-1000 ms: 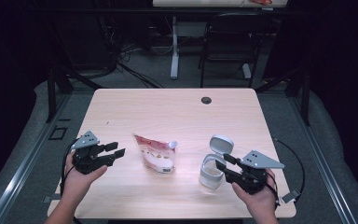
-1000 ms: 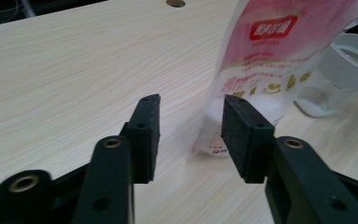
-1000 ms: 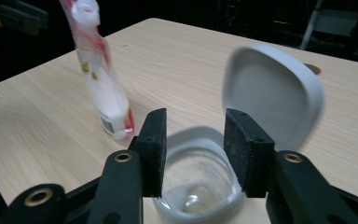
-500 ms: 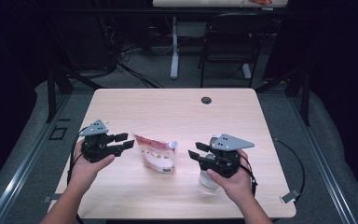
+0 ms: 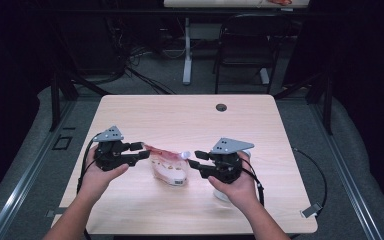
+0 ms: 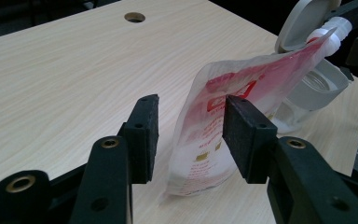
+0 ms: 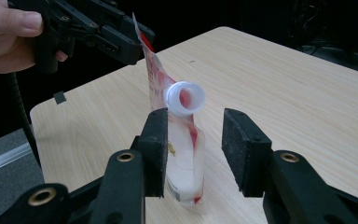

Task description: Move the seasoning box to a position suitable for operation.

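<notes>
A red and clear pouch (image 5: 167, 167) with a white spout (image 7: 184, 98) stands near the table's front middle. My left gripper (image 5: 140, 150) is at its left upper corner. In the left gripper view, its jaws (image 6: 191, 105) stand open and the pouch (image 6: 228, 121) is just past the pads, untouched. My right gripper (image 5: 196, 159) faces the spout from the right. Its jaws (image 7: 196, 121) have just been closing but are open, with the pouch (image 7: 182, 158) between and beyond them. A clear jar with a grey flip lid (image 6: 317, 84) stands behind the pouch, mostly hidden under the right hand (image 5: 221, 196).
The pale wooden table (image 5: 180, 120) has a round cable hole (image 5: 221, 107) near its far edge. A cable (image 5: 312, 170) trails off the right edge to a small plug (image 5: 311, 210). A chair and desk legs stand beyond the table.
My right gripper has moved left from beside the jar to the pouch's spout. My left gripper has shifted right and slightly up toward the pouch's corner. The pouch has stayed put.
</notes>
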Tool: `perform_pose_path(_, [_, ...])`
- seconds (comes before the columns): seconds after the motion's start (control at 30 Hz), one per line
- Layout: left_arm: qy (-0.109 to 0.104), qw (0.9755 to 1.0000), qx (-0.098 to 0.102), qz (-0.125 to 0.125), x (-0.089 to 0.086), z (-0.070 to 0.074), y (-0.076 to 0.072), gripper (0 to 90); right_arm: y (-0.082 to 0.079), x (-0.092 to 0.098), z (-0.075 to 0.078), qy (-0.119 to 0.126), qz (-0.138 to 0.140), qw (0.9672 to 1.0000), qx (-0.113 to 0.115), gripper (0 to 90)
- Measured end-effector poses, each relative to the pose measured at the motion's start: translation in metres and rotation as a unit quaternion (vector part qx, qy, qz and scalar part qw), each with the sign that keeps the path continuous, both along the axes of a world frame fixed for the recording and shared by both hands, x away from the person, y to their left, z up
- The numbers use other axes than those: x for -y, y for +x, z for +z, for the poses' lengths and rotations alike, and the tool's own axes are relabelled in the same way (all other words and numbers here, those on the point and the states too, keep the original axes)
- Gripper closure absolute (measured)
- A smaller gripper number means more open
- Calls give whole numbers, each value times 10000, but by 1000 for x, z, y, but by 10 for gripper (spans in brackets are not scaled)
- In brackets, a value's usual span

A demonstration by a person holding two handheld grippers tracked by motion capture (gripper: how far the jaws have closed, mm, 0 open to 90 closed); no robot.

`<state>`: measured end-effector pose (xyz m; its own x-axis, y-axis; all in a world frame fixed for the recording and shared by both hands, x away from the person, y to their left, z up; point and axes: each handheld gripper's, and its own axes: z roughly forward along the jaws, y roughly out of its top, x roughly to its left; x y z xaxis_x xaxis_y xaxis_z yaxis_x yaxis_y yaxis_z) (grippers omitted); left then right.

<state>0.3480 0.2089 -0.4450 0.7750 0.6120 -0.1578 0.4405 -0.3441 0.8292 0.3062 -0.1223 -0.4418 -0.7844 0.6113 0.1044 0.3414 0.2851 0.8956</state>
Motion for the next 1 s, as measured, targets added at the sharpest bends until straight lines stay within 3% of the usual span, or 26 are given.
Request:
perform_pose_path(0.23, [47,9999,-26,-155,4,-1,1,619,7,-10,-4,41,122,9999,-105,673])
perform_pose_path(0.4, [158,9998,35,-135,4,1,-1,676,8,-13,-3,55,144,9998,-105,699])
perform_pose_path(0.67, [175,9998,64,-99,5,2,-3,771,10,-10,-3,66,191,9996,-187,705])
perform_pose_path(0.77, [243,9995,94,-154,7,5,-5,800,11,-7,-2,96,191,9994,-259,704])
perform_pose_path(1.0, [184,9993,119,-289,15,9,-10,835,11,6,3,245,209,9990,-304,704])
